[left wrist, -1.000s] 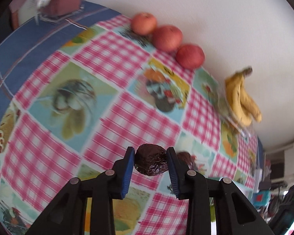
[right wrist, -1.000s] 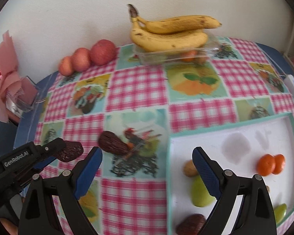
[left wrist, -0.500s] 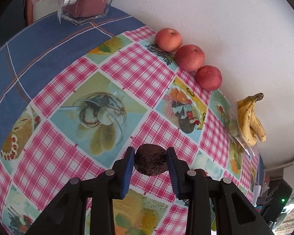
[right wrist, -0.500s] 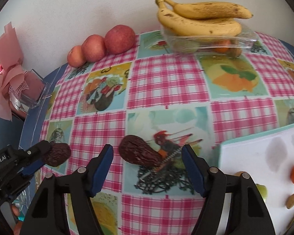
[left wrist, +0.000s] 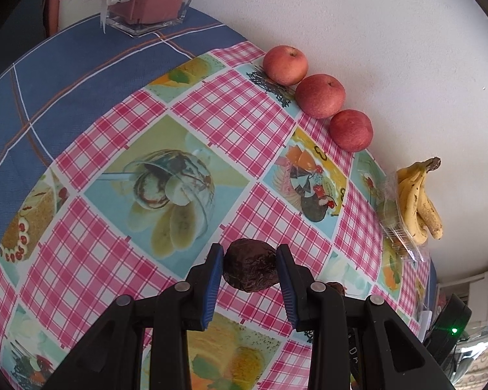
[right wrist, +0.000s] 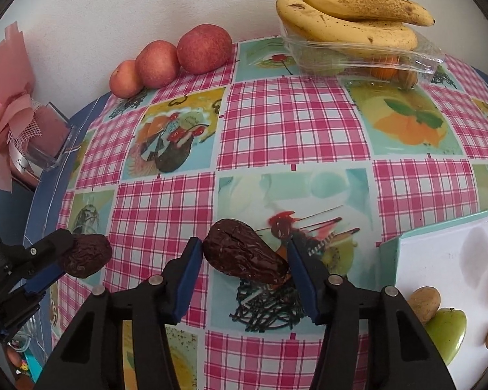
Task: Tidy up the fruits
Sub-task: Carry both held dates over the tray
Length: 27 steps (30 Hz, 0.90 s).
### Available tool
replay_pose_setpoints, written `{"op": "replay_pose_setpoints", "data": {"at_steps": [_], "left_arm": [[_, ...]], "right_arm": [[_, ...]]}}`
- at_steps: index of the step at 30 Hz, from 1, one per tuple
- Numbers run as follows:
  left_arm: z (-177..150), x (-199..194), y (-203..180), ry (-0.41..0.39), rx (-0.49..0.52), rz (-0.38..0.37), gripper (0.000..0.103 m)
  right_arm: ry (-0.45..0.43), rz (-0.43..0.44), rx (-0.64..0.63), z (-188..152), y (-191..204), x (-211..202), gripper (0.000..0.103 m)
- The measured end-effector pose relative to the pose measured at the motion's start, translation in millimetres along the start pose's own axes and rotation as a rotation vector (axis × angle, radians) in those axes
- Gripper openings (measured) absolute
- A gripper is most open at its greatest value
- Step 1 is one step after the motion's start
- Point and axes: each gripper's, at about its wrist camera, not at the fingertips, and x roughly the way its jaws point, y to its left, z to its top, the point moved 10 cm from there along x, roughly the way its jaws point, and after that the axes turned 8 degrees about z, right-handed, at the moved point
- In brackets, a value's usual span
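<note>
Date (right wrist: 244, 255): dark, wrinkled, elongated, lying slantwise on the surface (right wrist: 292, 123) between the spread right tongs (right wrist: 242, 268), not yet gripped. Risk: closing on its tapered ends could pivot or squeeze it out; soft skin may smear. Second date (left wrist: 250, 269): same look, rounder end-on, clamped in the left tongs (left wrist: 250, 271) above the surface; it could slip if the grip eases. Tray (right wrist: 445, 260): white, at right, holding small fruits. Apples (right wrist: 205, 48) and bananas (right wrist: 348, 19) by the wall.

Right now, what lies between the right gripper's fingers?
In the right wrist view, a dark wrinkled fruit lies on the tablecloth between the open right gripper's fingers, slanted across the gap; whether the pads touch it is unclear.
</note>
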Motion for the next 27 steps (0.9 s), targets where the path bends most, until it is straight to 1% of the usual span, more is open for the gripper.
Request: {"op": "replay_pose_setpoints", "data": {"at_steps": [5,13,18,27], "left_arm": [[-0.1,-2.2,0.4,-0.003,0.002,0.003,0.035],[-4.7,-12.2,-4.3,-0.014,0.028,0.011,0.035],[-6.6,-21.4,-5.8,-0.033,0.048,0.023,0.035],[-16.5,-34.7,-8.5,-0.053,0.086,0.043,0.035]], "right_arm": [[0.012,0.001,-0.001,-0.9,0.2,-1.7,0.055],[0.035,-0.04,-0.045,-13.4,6.8,-9.8,0.055],[0.03,-0.047,-0.059,-16.5,10.7,-23.7,0.055],[0.006,-0.061,-0.04,-15.1,-2.7,-53.7,0.055]]}}
